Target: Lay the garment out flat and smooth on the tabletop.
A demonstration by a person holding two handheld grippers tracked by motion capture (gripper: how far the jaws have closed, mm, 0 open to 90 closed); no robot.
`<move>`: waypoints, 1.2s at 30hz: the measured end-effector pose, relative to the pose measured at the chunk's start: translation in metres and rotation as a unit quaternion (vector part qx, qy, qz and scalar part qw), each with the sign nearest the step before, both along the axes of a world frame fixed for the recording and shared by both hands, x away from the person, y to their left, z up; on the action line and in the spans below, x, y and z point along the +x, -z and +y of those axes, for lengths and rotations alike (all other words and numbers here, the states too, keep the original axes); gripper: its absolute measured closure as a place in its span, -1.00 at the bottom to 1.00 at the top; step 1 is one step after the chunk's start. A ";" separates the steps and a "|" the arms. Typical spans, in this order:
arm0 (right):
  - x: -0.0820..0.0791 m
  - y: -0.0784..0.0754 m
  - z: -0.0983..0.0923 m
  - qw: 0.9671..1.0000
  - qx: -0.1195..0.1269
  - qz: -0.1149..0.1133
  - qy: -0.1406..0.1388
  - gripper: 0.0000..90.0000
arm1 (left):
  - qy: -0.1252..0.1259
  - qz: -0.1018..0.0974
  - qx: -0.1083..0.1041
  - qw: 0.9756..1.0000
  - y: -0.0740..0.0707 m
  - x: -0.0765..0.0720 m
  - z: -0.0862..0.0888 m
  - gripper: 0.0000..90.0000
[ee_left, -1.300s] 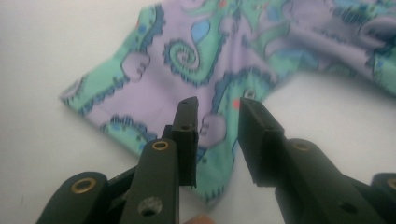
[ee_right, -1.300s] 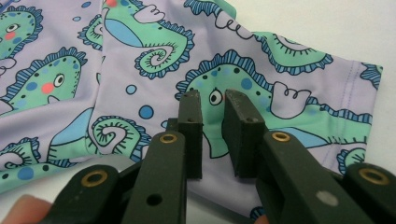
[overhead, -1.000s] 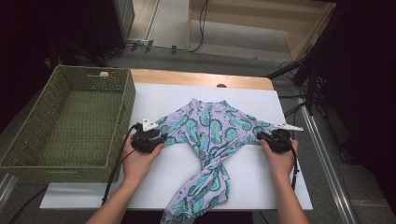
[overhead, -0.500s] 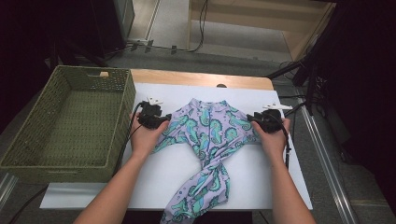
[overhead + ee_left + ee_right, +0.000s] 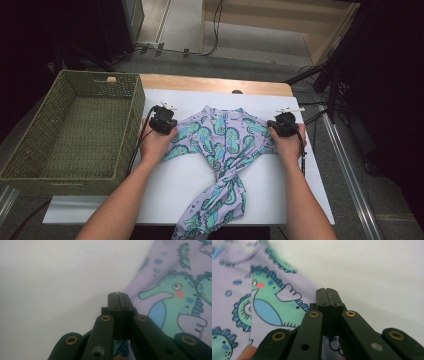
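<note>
A lilac garment [image 5: 225, 145] printed with teal seahorses lies on the white sheet [image 5: 170, 185], its top spread flat and its lower part twisted toward the near edge. My left gripper [image 5: 162, 122] sits at the garment's left shoulder edge and my right gripper [image 5: 282, 125] at its right one. Both pairs of jaws have just been closing. In the left gripper view the gripper [image 5: 117, 293] has its pads pressed together where the cloth [image 5: 175, 290] ends. In the right gripper view the gripper [image 5: 326, 290] meets the same way at the fabric [image 5: 262, 302] border, and the cloth runs under the tips.
A large woven green basket [image 5: 30, 165] stands empty at the left, touching the sheet's side. A wooden table edge [image 5: 210, 84] runs behind the sheet. Cables and dark stands lie on the floor at the back and right.
Both hands slid away from me along the garment's sides, from the sleeve ends up to the shoulders. The garment's top now lies flatter and wider.
</note>
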State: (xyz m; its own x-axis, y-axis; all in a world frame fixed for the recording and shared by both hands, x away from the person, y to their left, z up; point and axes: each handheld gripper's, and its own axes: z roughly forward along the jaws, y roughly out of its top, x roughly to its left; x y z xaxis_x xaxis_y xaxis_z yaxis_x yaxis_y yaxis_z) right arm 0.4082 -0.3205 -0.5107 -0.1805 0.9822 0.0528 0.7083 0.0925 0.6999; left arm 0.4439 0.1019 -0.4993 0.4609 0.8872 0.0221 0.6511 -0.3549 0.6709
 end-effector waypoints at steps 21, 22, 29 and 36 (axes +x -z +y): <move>-0.118 -0.036 0.063 0.989 0.047 -0.049 -0.130 0.37 | 0.080 -0.043 -0.099 0.991 -0.023 -0.095 -0.007 0.27; -0.126 -0.036 0.069 0.988 0.047 -0.049 -0.139 0.39 | 0.086 -0.043 -0.102 0.990 -0.021 -0.102 -0.006 0.28; -0.177 -0.041 0.116 0.976 0.047 -0.046 -0.209 0.44 | 0.115 -0.034 -0.105 0.987 -0.015 -0.136 0.001 0.33; -0.209 -0.043 0.161 0.957 0.046 -0.038 -0.282 0.42 | 0.124 -0.035 -0.110 0.986 -0.016 -0.156 0.013 0.34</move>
